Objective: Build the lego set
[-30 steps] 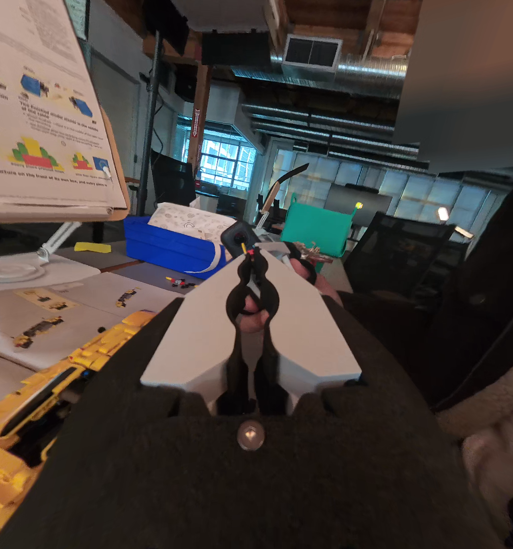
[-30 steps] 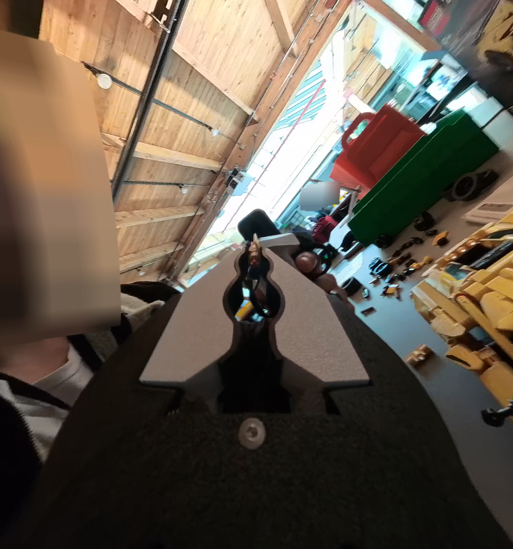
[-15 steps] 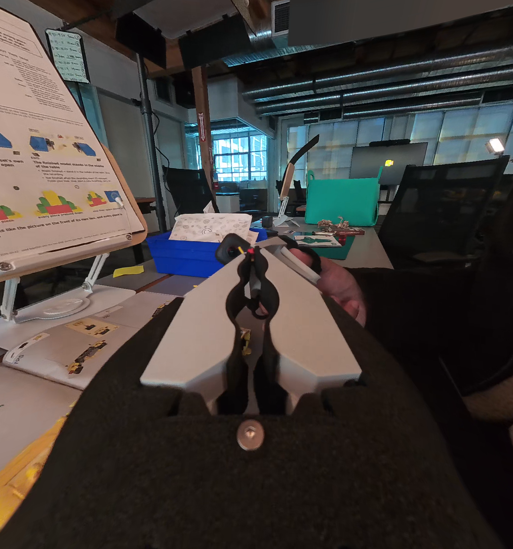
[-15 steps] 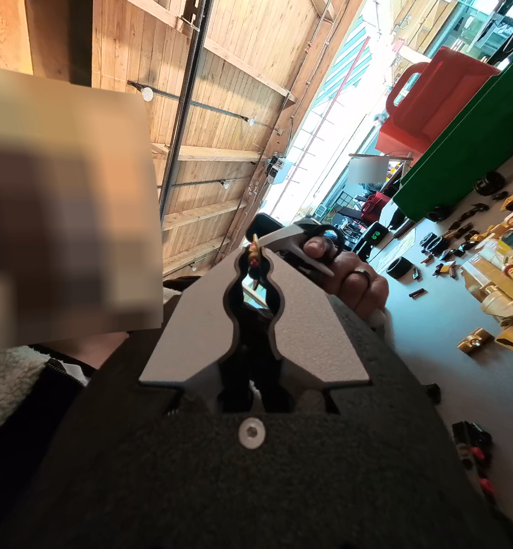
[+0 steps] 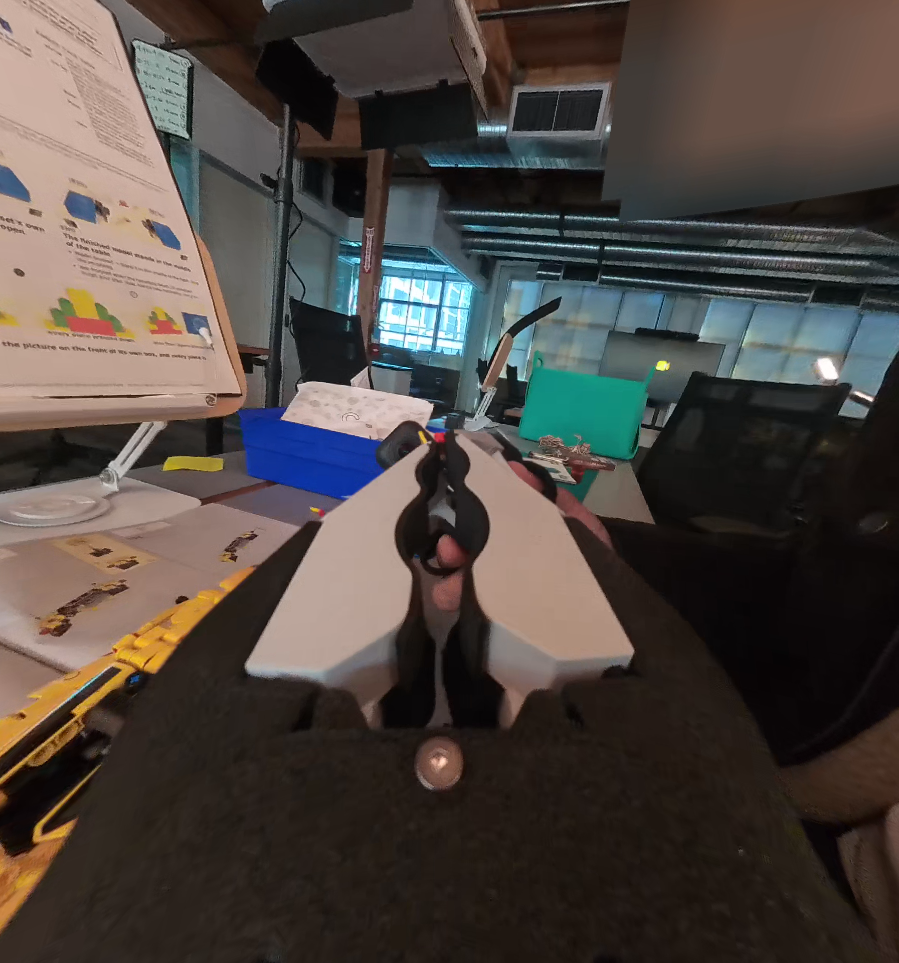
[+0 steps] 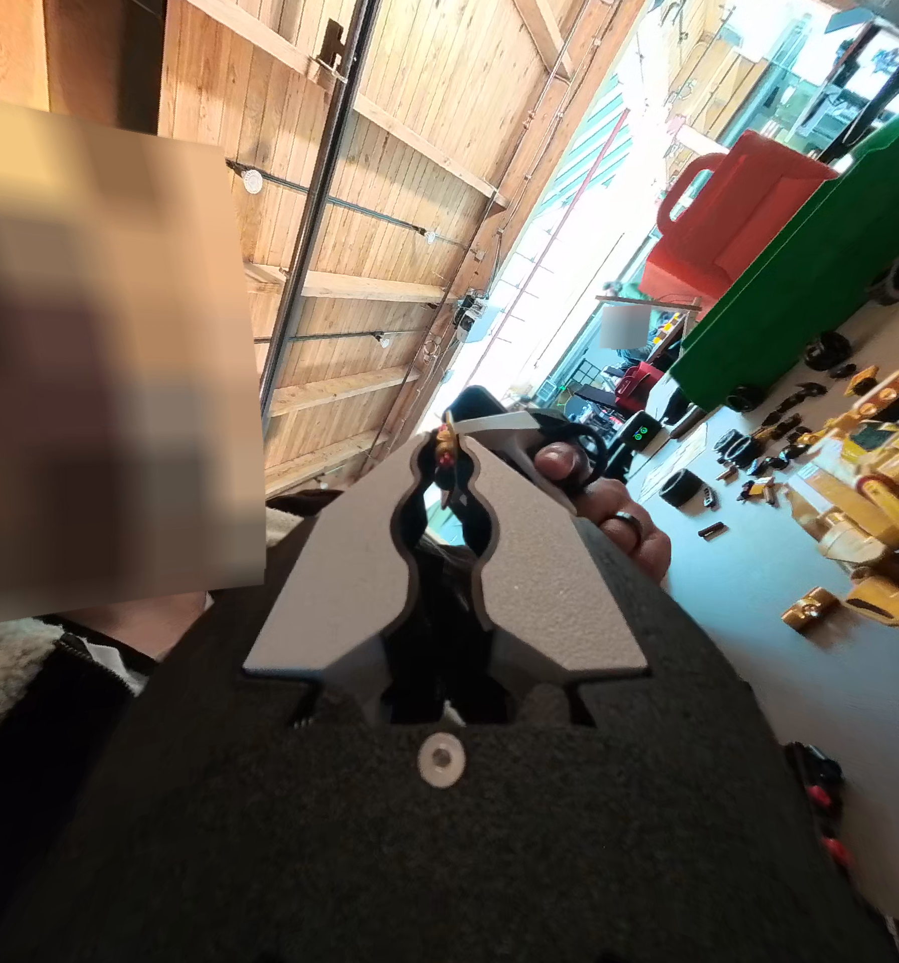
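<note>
Left wrist view shows your left gripper (image 5: 441, 443) raised off the table, its fingers closed tip to tip on a tiny part (image 5: 439, 439) with red and yellow showing at the very end. The right gripper (image 5: 421, 452) meets it nose to nose, and your hand (image 5: 556, 500) shows behind. Low on the left lies the yellow model (image 5: 72, 703), beside open booklets (image 5: 98, 578). A blue bin (image 5: 301, 458) sits farther back, a green bag (image 5: 582, 411) beyond it, and a sheet on a stand (image 5: 87, 234) leans at upper left.

In the right wrist view your right gripper (image 6: 448, 443) is also pinched shut on the same small piece (image 6: 444, 443), gold and red at the tips. The left gripper (image 6: 494, 422) comes in from the right, your hand (image 6: 614, 521) wrapped on its handle. Loose black and gold pieces (image 6: 749, 453) are scattered on the table (image 6: 749, 677) near the model (image 6: 853, 495), with a green box (image 6: 812, 292) and red box (image 6: 723, 219) behind.
</note>
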